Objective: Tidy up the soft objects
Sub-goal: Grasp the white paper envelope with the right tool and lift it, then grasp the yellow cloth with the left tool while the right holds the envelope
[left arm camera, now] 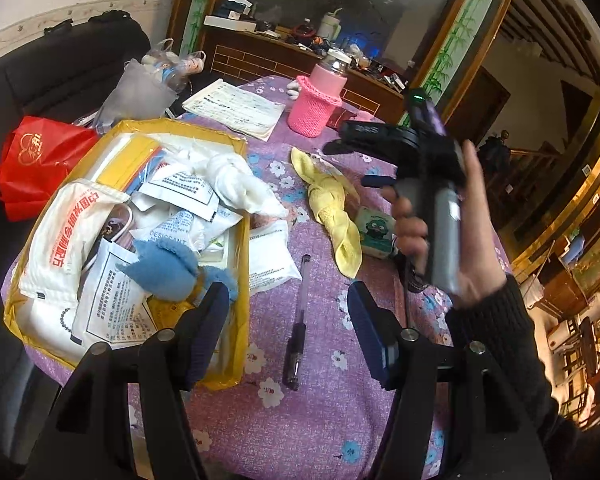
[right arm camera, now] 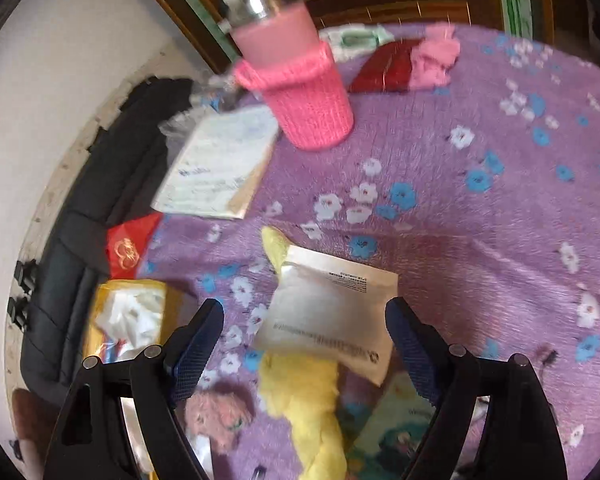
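Observation:
My left gripper hangs open over the purple flowered tablecloth, nothing between its fingers. To its left an open yellow box holds white packets, a knotted white cloth and a blue knitted piece. A yellow cloth lies twisted mid-table. Over it a hand holds my right gripper. In the right wrist view my right gripper stands wide apart with a silver-white packet between the fingers, above the yellow cloth. Only its right corner nears a finger. Whether it hangs or lies there is unclear.
A black pen lies below my left gripper. At the back stand a bottle in a pink knitted sleeve, a notebook and a red bag. A green-printed tissue pack sits beside the cloth. A pink fluffy piece lies near.

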A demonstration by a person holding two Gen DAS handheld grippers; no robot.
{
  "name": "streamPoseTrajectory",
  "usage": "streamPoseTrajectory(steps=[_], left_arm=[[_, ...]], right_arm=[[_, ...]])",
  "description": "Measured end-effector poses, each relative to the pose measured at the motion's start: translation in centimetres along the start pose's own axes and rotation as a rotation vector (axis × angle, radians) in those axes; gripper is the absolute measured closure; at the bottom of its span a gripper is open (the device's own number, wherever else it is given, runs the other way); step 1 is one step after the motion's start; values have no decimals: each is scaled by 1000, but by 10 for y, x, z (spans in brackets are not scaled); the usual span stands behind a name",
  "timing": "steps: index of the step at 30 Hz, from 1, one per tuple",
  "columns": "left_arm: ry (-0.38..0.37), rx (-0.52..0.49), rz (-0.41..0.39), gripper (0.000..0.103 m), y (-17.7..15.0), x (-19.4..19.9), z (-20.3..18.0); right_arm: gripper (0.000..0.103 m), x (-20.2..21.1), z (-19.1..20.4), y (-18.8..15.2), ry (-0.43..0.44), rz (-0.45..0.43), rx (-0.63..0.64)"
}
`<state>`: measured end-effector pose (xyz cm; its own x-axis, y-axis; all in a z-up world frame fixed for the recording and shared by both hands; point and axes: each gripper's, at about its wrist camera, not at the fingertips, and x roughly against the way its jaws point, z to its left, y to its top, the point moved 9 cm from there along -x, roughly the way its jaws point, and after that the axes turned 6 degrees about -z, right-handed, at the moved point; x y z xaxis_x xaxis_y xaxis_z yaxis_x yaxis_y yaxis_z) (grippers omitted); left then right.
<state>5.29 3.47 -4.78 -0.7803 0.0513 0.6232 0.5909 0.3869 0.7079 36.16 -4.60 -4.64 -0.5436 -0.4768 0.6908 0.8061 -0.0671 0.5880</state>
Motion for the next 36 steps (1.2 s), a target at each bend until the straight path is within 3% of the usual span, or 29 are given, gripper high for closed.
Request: streamPoseTrajectory(steps=[3,4,6,9,10,15,18,22,32,34,35,36], left_arm=[[2,5,18,43,-5,-4,0],[2,3,20,43,-6,-4,-1],[3,-2,20,43,-7,-4,-2],[-1,-6,18,43,-8,-2,-5],[1,-7,19,43,-8,-3,-6],[-8,-28,20,43,-7,-4,-19],[-19,-63,24,43,0,-11,-34],[-44,-127,90,43,12,-48,-61],[114,-231,238,43,56,-180,-77],[186,-238,262,43,58,-205,-69],[213,-240,277,45,57,-215,-65],[233,-227,297,59,54,-223,-60]], right_arm=[[20,-24,-5,-2,-59,47,13],[32,-28,-8,-5,-54,56,-6],[39,-28,-13,-6,-18,53,-51],[73,-16,-18,-2,-1,7,-58],[92,-12,-19,-2,-10,-3,-51],[94,30,-24,-7,25,-76,-32],[94,66,-28,-21,112,-134,-47],[93,97,-30,-35,222,-242,-34],[93,110,-63,-42,240,-311,-84],[93,109,-65,-40,251,-304,-89],[93,108,-65,-40,248,-306,-92],[93,111,-65,-40,246,-305,-92]])
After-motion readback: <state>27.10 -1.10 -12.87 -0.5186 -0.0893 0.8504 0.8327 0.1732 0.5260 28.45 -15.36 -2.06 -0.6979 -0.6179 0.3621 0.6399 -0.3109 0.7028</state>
